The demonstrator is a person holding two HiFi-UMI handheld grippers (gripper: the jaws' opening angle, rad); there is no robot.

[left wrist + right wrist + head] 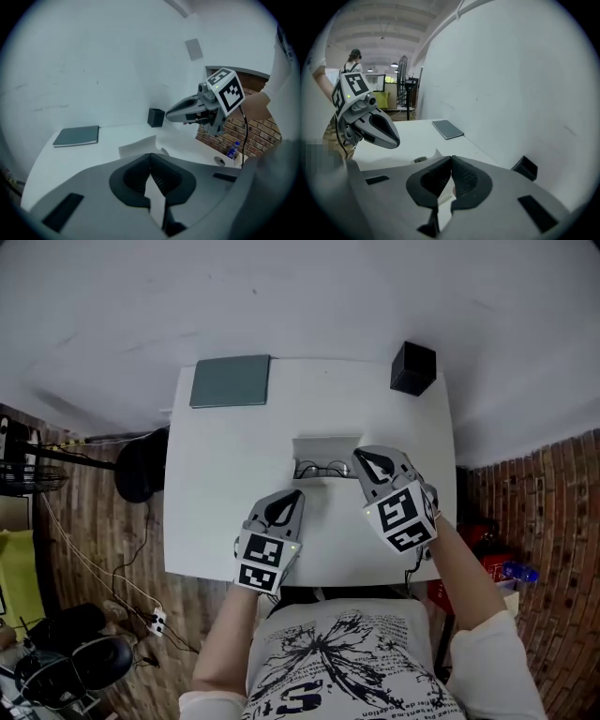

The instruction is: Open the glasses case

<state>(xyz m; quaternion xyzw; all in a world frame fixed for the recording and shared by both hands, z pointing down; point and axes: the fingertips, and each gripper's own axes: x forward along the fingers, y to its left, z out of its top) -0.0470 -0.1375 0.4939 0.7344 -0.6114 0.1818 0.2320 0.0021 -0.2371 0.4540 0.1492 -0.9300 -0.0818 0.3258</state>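
Observation:
The white glasses case [325, 457] lies open at the middle of the white table [220, 493], its lid [326, 443] standing up at the far side and dark-framed glasses [319, 469] inside. My left gripper [294, 494] hovers in front of the case, a little to its left, jaws shut and empty. My right gripper [357, 455] hangs over the case's right end, also shut with nothing between its pads. In the left gripper view the case lid [137, 146] shows just beyond the closed jaws, with the right gripper [168, 116] above and to the right of it.
A grey notebook [231, 381] lies at the table's far left corner and a black box [412, 367] at the far right corner. A white wall rises behind the table. A black stool [141, 465] and cables are on the floor at left, a water bottle [516, 571] at right.

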